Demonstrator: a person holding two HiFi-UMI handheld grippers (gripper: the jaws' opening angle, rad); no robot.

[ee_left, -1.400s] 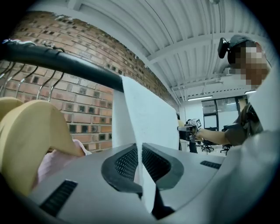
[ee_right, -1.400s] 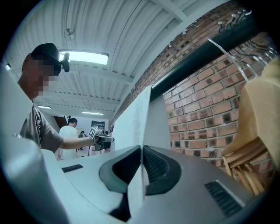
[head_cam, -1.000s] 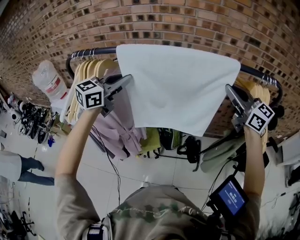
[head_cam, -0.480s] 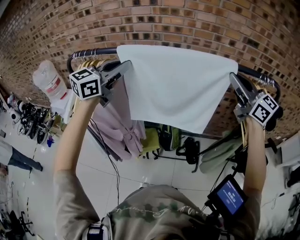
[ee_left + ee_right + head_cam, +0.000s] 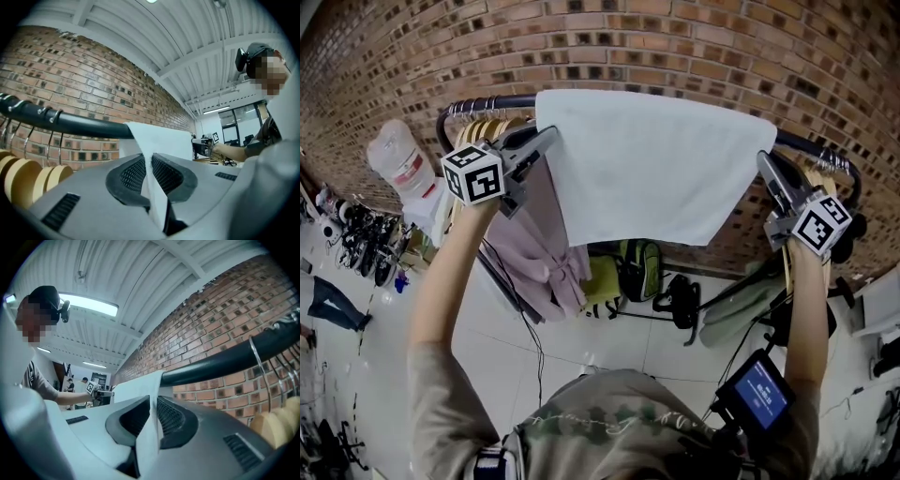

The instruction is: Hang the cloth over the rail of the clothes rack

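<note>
A pale blue-white cloth (image 5: 652, 164) hangs spread out in front of the black rail (image 5: 483, 103) of the clothes rack, its top edge level with the rail. My left gripper (image 5: 551, 137) is shut on the cloth's upper left corner, and the cloth (image 5: 154, 154) runs pinched between its jaws. My right gripper (image 5: 763, 161) is shut on the upper right corner, with the cloth (image 5: 147, 425) squeezed between its jaws just below the rail (image 5: 225, 359). Whether the cloth lies over the rail or only against it I cannot tell.
Wooden hangers (image 5: 473, 136) crowd the rail's left end, with more hangers (image 5: 820, 178) at the right end. A mauve garment (image 5: 546, 248) hangs under the rail. A brick wall (image 5: 675, 47) stands close behind. Bags (image 5: 623, 272) lie on the tiled floor below.
Both grippers have lifted the cloth upward and toward the rail. Its top edge now sits level with the rail, and the right gripper has risen beside the rail's right end.
</note>
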